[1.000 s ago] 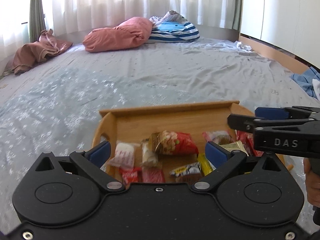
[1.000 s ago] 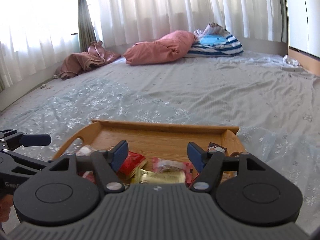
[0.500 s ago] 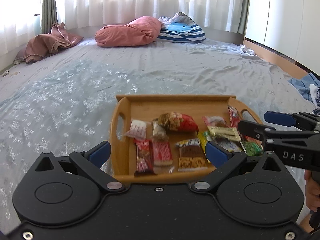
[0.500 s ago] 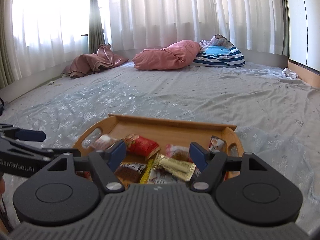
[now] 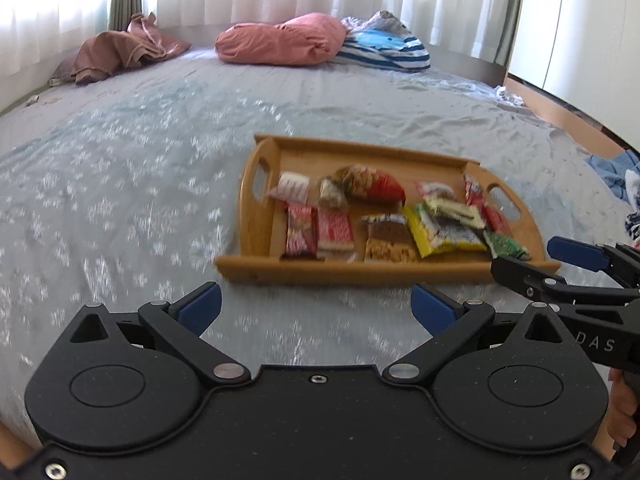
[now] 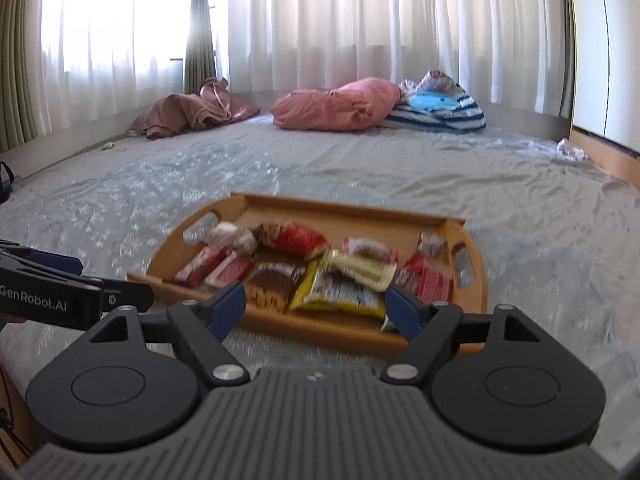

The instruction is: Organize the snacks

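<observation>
A wooden tray [image 5: 256, 268] with cut-out handles lies on the grey bed sheet and holds several snack packets. Among them are a red bag [image 5: 374, 186], a yellow packet [image 5: 440, 232] and two red-and-white bars [image 5: 316, 230]. My left gripper [image 5: 316, 306] is open with nothing between its fingers, short of the tray's near rim. My right gripper [image 6: 316, 306] hangs over the near rim of the tray [image 6: 320, 330]; its jaws are opening and nothing is between them. The yellow packet [image 6: 340, 290] lies just beyond it. Each gripper shows at the edge of the other's view.
A pink pillow [image 5: 280, 42] and a striped cushion [image 5: 384, 50] lie at the far end of the bed. A brown cloth [image 5: 120, 54] is bunched at the far left. Curtains hang behind. Blue clothing [image 5: 616, 172] lies at the right edge.
Both grippers have drawn back from over the tray toward the near side, so the whole tray now shows ahead of them. The right jaws stand a little wider.
</observation>
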The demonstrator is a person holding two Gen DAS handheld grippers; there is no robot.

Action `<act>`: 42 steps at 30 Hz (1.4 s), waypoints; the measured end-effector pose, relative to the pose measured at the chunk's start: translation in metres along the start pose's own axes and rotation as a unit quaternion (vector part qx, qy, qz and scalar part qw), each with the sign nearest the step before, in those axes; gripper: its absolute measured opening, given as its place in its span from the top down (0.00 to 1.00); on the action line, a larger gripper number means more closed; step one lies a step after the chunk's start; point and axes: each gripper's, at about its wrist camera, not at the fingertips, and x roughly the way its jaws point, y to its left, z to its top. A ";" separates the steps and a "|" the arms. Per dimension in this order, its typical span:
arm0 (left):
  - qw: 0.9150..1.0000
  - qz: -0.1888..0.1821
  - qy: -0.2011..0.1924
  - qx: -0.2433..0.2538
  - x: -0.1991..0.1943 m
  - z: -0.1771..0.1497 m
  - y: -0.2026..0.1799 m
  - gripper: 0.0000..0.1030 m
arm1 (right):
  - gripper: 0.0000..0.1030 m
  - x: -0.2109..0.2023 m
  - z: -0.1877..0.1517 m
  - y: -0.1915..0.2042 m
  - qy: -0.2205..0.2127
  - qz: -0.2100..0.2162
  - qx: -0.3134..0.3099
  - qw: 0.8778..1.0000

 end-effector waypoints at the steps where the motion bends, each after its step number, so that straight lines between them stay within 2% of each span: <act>1: 1.000 0.004 0.002 0.003 0.003 -0.003 0.000 0.02 | 0.16 0.001 -0.004 0.000 0.005 0.000 0.001 1.000; 14: 0.999 0.029 0.025 0.017 0.042 -0.027 -0.003 0.02 | 0.14 0.023 -0.046 -0.007 0.051 -0.035 0.021 0.998; 21: 0.999 0.033 0.035 0.014 0.065 -0.036 -0.004 0.01 | 0.06 0.039 -0.058 -0.010 0.064 -0.058 0.030 0.996; 26: 0.999 0.035 0.019 0.035 0.069 -0.042 -0.010 0.00 | 0.00 0.045 -0.065 -0.009 0.063 -0.066 0.029 0.995; 42: 0.999 0.019 -0.002 0.045 0.070 -0.048 -0.006 0.00 | 0.00 0.050 -0.071 -0.009 0.062 -0.061 0.019 0.996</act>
